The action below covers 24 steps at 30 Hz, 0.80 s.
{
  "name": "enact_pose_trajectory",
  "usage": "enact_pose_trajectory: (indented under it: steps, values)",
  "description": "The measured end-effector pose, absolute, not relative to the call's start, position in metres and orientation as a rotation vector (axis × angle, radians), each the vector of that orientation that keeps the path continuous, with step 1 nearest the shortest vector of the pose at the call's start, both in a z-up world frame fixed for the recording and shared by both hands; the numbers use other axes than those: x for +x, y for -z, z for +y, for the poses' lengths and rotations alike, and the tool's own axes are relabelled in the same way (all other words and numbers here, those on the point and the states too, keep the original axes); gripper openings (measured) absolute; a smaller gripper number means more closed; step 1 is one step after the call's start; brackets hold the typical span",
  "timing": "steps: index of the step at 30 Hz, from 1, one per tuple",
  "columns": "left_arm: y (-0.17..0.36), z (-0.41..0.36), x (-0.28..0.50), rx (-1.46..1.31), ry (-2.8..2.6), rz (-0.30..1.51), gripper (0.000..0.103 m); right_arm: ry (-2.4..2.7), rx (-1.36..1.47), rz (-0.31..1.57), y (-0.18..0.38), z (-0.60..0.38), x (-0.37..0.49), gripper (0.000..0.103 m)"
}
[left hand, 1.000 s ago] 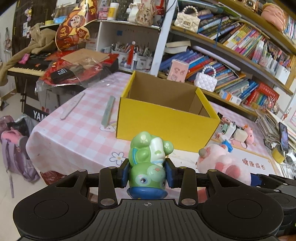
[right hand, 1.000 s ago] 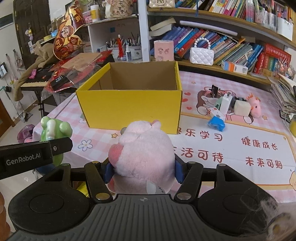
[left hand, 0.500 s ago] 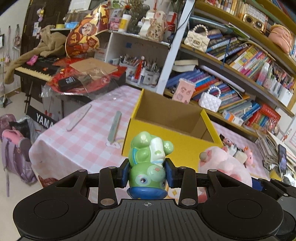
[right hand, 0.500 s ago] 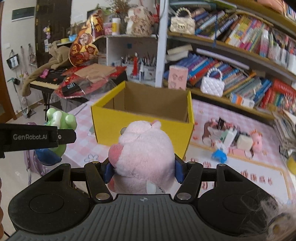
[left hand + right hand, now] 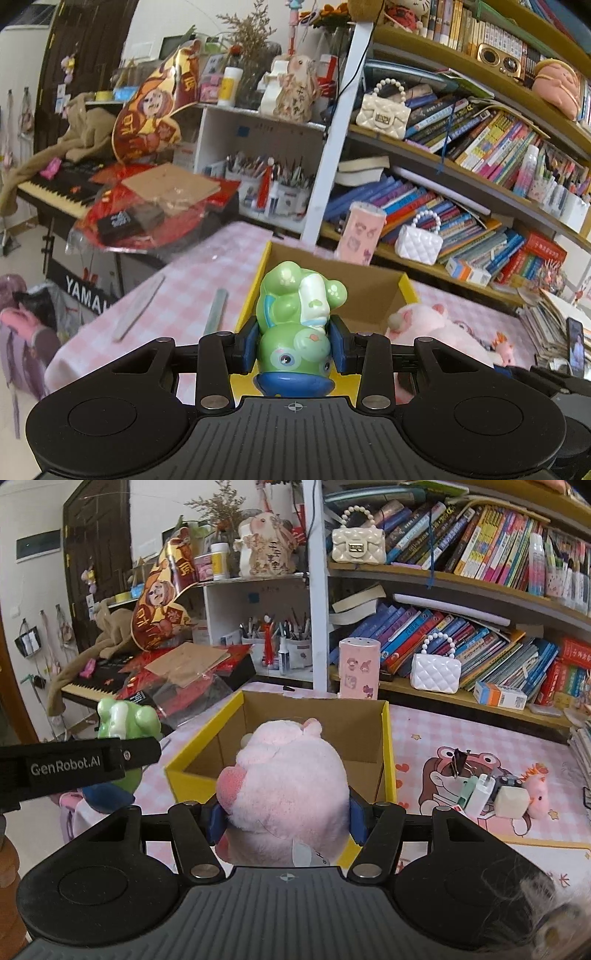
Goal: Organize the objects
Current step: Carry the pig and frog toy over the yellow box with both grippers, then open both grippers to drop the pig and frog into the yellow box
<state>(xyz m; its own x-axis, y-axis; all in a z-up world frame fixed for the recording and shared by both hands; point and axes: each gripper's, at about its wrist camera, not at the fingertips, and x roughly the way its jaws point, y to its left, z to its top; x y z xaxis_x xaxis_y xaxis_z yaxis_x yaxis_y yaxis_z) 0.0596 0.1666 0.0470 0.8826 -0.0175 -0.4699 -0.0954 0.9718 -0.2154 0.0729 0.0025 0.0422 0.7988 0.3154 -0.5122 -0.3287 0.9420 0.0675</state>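
Observation:
My left gripper (image 5: 293,343) is shut on a green plastic frog toy (image 5: 299,325) with a blue base, held above the near left edge of the open yellow cardboard box (image 5: 373,295). My right gripper (image 5: 284,814) is shut on a pink plush pig (image 5: 284,786), held above the near wall of the same box (image 5: 388,746). The frog toy (image 5: 123,720) and the left gripper's side show at the left of the right wrist view. The pig (image 5: 436,325) shows at the right of the left wrist view. The box's inside looks bare where visible.
The box stands on a pink checked tablecloth (image 5: 192,291). Two rulers (image 5: 216,312) lie left of the box. Small toys and bottles (image 5: 495,790) cluster on a mat at the right. A bookshelf (image 5: 461,635) stands behind; a keyboard with clutter (image 5: 66,188) is at the left.
Both grippers have risen and moved forward toward the box with their toys. The box now sits lower and closer in both views, its opening under the toys.

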Motion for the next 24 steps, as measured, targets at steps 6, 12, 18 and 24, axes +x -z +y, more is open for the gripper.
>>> enact_pose_trajectory:
  steps: [6,12,18,24]
  values:
    - [-0.048,0.158,0.094,-0.220,-0.050,0.490,0.037,-0.351,0.005,0.569,-0.040,-0.002,0.113,0.059]
    - [-0.040,0.147,0.124,-0.191,-0.050,0.523,0.037,-0.345,0.006,0.598,-0.029,-0.005,0.156,0.059]
    - [-0.022,0.143,0.156,-0.161,-0.073,0.589,0.037,-0.389,-0.049,0.613,-0.009,0.001,0.191,0.059]
    - [-0.006,0.138,0.179,-0.085,-0.092,0.653,0.037,-0.416,-0.110,0.670,0.014,0.010,0.217,0.058]
